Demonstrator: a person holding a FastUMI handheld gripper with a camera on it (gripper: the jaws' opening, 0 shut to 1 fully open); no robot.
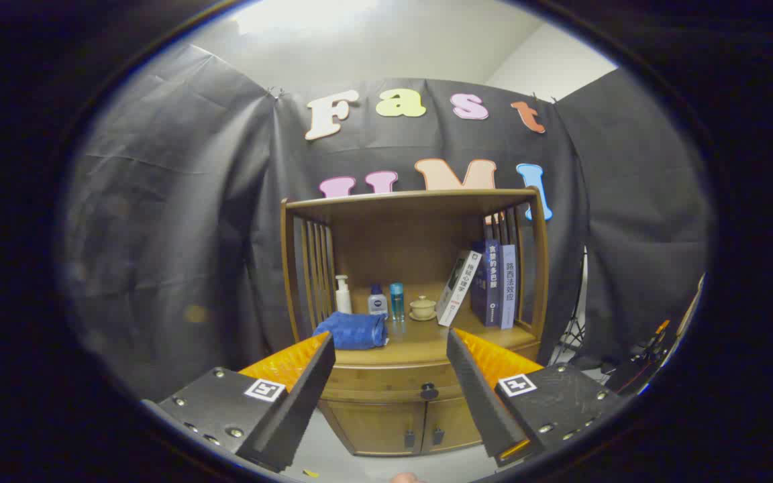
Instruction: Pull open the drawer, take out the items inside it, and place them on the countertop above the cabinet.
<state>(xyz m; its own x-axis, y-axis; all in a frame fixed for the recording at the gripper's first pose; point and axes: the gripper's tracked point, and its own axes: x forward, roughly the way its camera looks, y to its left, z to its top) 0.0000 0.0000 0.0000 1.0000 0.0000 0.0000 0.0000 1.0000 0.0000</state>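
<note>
The gripper [390, 345] hangs in the air in front of a wooden cabinet [413, 322], its two fingers spread wide and holding nothing. Straight ahead in the gap between them sits the drawer [393, 384], closed, with a dark round knob [429, 391] at its middle, a little nearer the right finger than the left. Below the drawer are two small cabinet doors [406, 424], also shut, each with a dark pull.

Beyond the fingertips lies the countertop [420, 342], an open shelf under a wooden roof with slatted sides. A folded blue cloth [351, 331] lies on it just past the tip of the left finger. Behind the cloth stand a white pump bottle [342, 295], a small bottle with a blue label [377, 301] and a slim blue bottle [396, 300]. Near the middle sits a pale lidded cup on a saucer [422, 308]. Past the right finger, a white book [457, 290] leans against a few upright blue books [497, 285] at the right side of the shelf.
</note>
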